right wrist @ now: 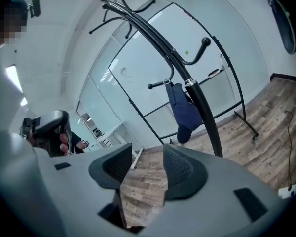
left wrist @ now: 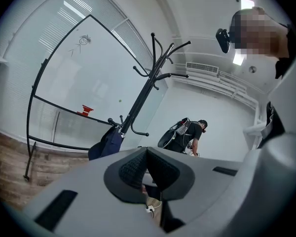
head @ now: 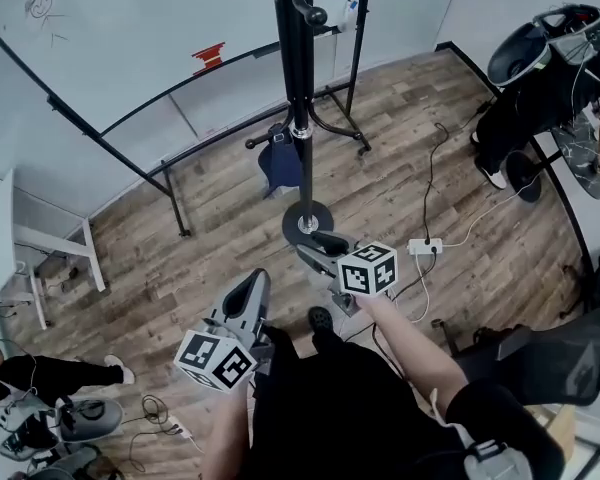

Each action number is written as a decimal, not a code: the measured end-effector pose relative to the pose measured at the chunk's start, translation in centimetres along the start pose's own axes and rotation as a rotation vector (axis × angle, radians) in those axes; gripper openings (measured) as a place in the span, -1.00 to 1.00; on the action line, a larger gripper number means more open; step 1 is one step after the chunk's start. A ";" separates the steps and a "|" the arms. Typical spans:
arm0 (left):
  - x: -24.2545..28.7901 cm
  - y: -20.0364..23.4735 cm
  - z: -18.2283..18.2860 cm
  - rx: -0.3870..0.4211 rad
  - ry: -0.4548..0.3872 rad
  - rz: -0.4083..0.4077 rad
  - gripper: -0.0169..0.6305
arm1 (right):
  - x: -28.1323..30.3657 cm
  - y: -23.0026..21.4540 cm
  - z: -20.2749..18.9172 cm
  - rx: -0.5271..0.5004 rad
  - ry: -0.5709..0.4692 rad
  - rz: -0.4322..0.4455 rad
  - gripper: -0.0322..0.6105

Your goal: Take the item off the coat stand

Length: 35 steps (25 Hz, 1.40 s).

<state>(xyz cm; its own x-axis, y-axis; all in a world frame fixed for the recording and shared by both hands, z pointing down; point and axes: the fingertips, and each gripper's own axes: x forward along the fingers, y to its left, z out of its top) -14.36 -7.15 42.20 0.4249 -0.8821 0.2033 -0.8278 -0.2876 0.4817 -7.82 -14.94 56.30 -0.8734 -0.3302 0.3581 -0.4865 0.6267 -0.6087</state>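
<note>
A wood-plank floor (head: 230,238) runs under a large whiteboard (head: 130,48) on a wheeled black frame, with pale walls behind it. In front of the whiteboard stands the black coat stand (head: 297,78), its pole rising from a round base (head: 307,225).

The blue item (head: 282,163), soft and cloth-like, hangs from a short hook low on the pole, on the left side of it in the head view, well below the top hooks and above the base. Its long axis drops straight down along the pole, and it lies close against the pole.

The right gripper (head: 325,243) is just short of the base and is the nearer of the two. Its jaws stand apart with only floor showing between them. In the right gripper view the item lies ahead and above the jaws, slightly to their right, so the reach is likely forward and upward, with the jaws closing across the hanging cloth.

The left gripper (head: 248,298) sits further back and lower, with its pads pressed together at the tips and nothing between them. The item lies ahead and to its left.
</note>
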 end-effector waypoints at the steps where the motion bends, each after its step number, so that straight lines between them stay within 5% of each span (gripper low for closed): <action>1: 0.1 -0.1 0.2 0.004 -0.007 0.001 -0.91 | -0.4 0.5 0.6 -0.026 -0.008 0.008 -0.26; 16: 1.0 -1.7 1.0 0.033 -0.079 0.002 -0.91 | -7.7 7.5 6.9 -0.275 -0.174 0.095 -0.69; 29: 0.9 -2.5 1.1 0.103 -0.084 -0.002 -0.91 | -11.6 11.6 9.1 -0.447 -0.268 0.108 -0.75; 35: 0.4 -2.4 0.9 0.118 -0.070 0.004 -0.91 | -11.3 10.7 8.4 -0.410 -0.270 0.080 -0.80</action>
<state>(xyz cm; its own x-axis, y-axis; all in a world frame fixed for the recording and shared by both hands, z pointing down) -12.54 -7.13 40.39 0.3985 -0.9060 0.1425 -0.8683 -0.3226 0.3769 -3.33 -10.46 39.82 -0.9089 -0.4067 0.0923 -0.4156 0.8657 -0.2790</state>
